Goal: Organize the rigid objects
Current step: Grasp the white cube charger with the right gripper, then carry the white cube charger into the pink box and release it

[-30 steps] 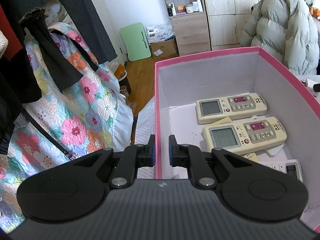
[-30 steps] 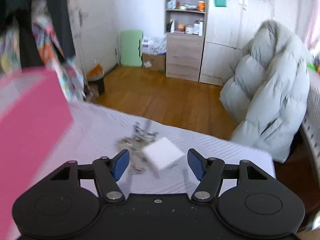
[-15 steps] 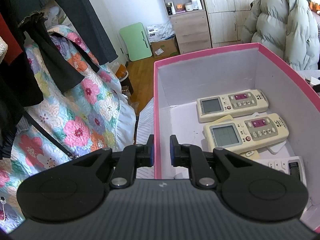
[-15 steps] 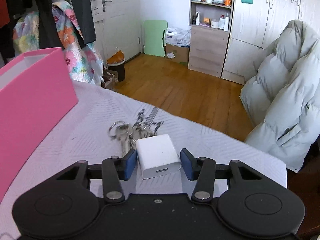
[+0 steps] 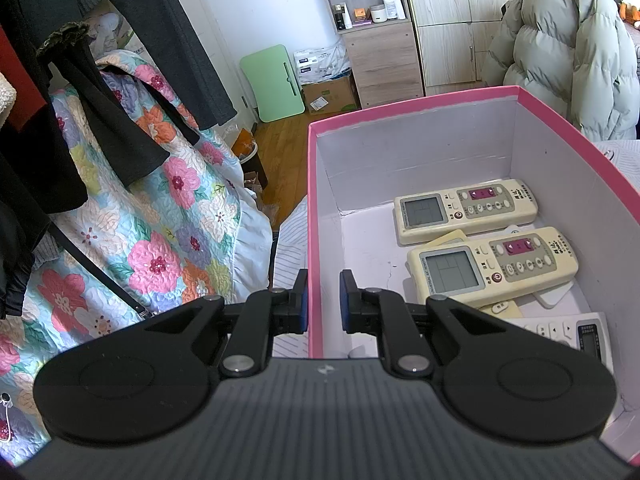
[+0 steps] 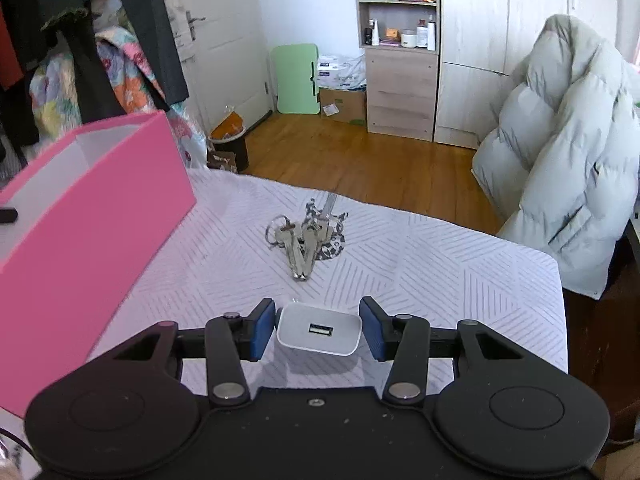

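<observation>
Charger [image 6: 319, 330], white, is now bracketed between the right gripper [image 6: 319, 330] pads, lifted off the bedspread [image 6: 440, 272], apparently clamped; keys [image 6: 302, 246] are left at 12 o'clock; pink box [image 5: 314, 200] wall is pinched unchanged by the left gripper [image 5: 323, 302]; boxing is judged next.

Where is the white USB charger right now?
In the right wrist view, the white USB charger sits low and centre between the right gripper fingers, on the striped white cloth, just nearer than the bunch of keys, right of the pink box.
</observation>
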`<state>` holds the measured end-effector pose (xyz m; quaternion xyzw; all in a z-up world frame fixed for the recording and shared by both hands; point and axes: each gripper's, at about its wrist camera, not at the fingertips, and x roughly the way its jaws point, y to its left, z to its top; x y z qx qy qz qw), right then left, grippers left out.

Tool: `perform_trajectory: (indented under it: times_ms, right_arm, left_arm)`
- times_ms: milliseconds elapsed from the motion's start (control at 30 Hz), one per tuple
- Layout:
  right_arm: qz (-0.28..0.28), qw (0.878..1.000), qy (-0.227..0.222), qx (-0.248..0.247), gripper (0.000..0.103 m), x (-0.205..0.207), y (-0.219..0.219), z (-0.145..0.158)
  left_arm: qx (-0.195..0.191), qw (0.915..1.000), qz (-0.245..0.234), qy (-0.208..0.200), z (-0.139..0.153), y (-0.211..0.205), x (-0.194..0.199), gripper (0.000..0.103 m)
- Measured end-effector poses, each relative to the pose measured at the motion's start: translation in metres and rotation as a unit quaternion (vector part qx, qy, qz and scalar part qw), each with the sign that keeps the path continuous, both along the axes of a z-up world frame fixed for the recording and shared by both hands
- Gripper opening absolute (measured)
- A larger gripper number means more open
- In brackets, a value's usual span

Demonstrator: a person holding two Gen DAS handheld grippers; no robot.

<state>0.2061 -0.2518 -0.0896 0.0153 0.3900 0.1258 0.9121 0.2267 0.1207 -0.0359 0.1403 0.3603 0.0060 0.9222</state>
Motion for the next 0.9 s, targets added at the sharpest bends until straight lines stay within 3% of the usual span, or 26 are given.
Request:
perform_trajectory:
  times_ms: [267,500,733,900]
  right_arm:
    - [0.034,0.998,-0.043,0.015,0.051,-0.017,0.023,0.043]
    - [0.125,0.987,-0.076,0.072,0.051,-0.015,0.071,0.091]
    - [0.234,0.961,0.032,0.144,0.051,0.035,0.154,0.094]
    - [0.255,0.945,0.125,0.161,0.051,0.074,0.21,0.069]
  left_arm:
    - [-0.001,1.0,0.0,0.0,0.0,0.0,0.0,0.012]
    - [0.0,1.0,0.0,0.0,0.0,0.0,0.0,0.012]
    - [0.01,0.9999,0.004,-0.005,0.0,-0.003,-0.001,0.012]
    - [0.012,0.9999,0.008,-0.009,0.001,-0.001,-0.002,0.011]
